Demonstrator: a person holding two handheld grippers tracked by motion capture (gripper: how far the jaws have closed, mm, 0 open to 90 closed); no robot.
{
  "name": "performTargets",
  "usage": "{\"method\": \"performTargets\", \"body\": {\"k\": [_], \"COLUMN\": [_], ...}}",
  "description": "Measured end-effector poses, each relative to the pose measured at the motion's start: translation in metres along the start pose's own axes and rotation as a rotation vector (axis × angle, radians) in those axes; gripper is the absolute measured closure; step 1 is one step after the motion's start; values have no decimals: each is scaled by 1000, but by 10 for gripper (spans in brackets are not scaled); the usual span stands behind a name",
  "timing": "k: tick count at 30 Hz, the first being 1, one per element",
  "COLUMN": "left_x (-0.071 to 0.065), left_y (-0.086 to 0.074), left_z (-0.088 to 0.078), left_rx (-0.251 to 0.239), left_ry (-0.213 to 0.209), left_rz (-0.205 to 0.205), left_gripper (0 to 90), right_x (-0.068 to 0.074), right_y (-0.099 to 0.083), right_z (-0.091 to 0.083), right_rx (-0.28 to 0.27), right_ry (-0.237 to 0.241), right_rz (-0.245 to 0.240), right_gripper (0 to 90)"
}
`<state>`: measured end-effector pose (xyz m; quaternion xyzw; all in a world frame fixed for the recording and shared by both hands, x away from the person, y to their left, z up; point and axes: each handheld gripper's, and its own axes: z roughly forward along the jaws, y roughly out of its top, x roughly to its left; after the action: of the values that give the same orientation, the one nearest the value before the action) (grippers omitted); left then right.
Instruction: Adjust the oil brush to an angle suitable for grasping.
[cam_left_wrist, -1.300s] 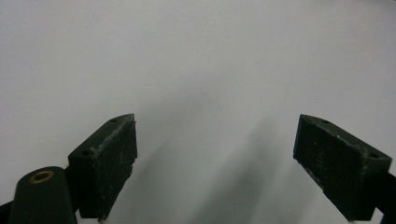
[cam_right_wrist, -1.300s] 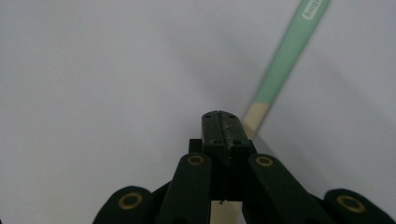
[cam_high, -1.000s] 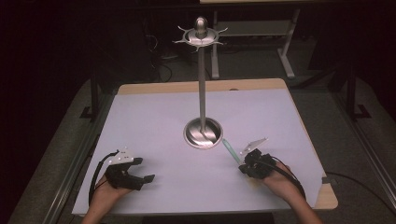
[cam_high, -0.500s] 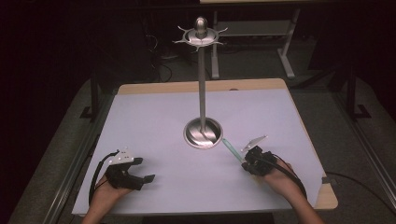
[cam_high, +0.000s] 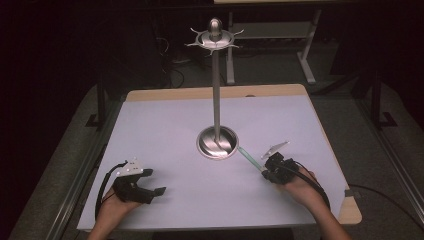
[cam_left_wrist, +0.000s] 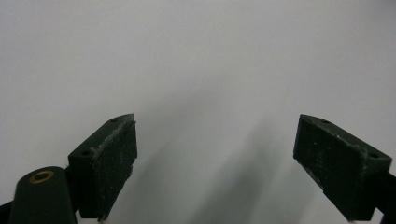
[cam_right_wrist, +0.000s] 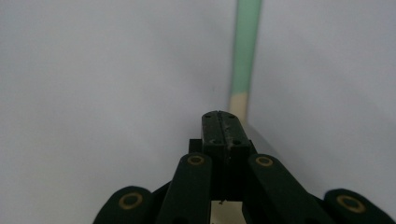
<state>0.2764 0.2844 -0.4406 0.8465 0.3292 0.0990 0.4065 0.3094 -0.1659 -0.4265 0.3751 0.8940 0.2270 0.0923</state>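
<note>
The right gripper (cam_high: 267, 170) sits low over the near right part of the table, its jaws pressed flat together, with a slim green stick (cam_high: 248, 156) reaching from its tip toward the base of the metal stand (cam_high: 217, 142). In the right gripper view the stick (cam_right_wrist: 244, 56), pale green with a cream end, runs just beside the closed jaws rather than clearly between them, so whether it is pinched or merely lying alongside cannot be told. Its line toward the stand suggests it is being aimed or slid that way, perhaps to be lifted to the hooked crown at the top of the tall pole. The left gripper (cam_high: 150, 187) rests near the front left edge, well apart from the stand, and the left gripper view shows its jaws spread wide with nothing between the pads (cam_left_wrist: 114, 161); it looks parked, waiting out of the way. The table (cam_high: 165, 125) is covered with a plain pale sheet over a wooden top whose edge shows at the back and the front right corner. Around it the room is dark, with grey flooring, cables and the legs of another frame behind.
</note>
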Motion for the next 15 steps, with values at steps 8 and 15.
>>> {"method": "performTargets", "body": {"k": [8, 15], "left_x": [0, 0], "left_y": [0, 0], "left_z": [0, 0], "left_rx": [0, 2], "left_ry": [-1, -2], "left_rz": [0, -1], "left_gripper": [133, 132], "right_x": [-10, -20], "right_y": [-1, -4], "right_z": [-1, -2], "right_rx": [2, -2], "right_ry": [-23, -31], "right_rz": [14, 30], "right_gripper": [900, 900]}}
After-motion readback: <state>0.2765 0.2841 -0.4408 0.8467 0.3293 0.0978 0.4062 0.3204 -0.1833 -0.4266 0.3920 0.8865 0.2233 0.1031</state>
